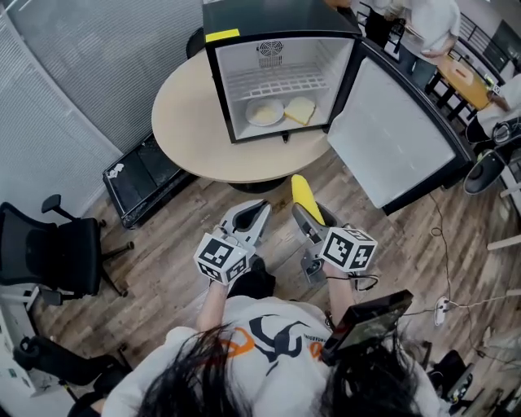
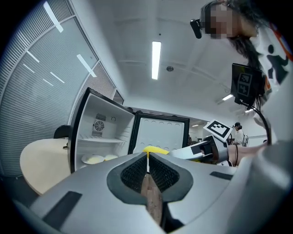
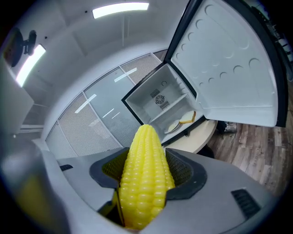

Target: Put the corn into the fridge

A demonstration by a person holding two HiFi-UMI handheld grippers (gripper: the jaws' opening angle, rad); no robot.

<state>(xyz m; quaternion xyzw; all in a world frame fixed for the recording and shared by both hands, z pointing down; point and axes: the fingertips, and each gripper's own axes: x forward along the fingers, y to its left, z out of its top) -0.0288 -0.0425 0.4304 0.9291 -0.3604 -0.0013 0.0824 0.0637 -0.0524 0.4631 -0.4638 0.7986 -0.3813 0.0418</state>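
While the corn (image 1: 303, 194) is clamped in the right gripper (image 1: 303, 213) with its tip aimed at the open fridge (image 1: 269, 16) on the round table (image 1: 187, 122), the step in hand is judged from the head view to be the carry toward the opening. The left gripper (image 1: 251, 216) is held just beside the right one, and the door (image 1: 391, 138) is swung wide to the right. On the fridge floor a pale plate (image 1: 264, 112) and a yellowish slice (image 1: 299, 109) are laid side by side under a bare wire shelf (image 1: 277, 83). In the left gripper view that gripper's jaws are seen pressed together on nothing, and the corn's tip is glimpsed beyond them, near the fridge. In the right gripper view the cob is seen gripped around its lower half, the upper half jutting free, with the plate and slice visible deep in the fridge. The step is probably done best if the cob is kept level, guided clear of the door edge, and set on the bare shelf or the free floor beside the plate before the grip is loosened, so that nothing is knocked and the cob cannot roll out.
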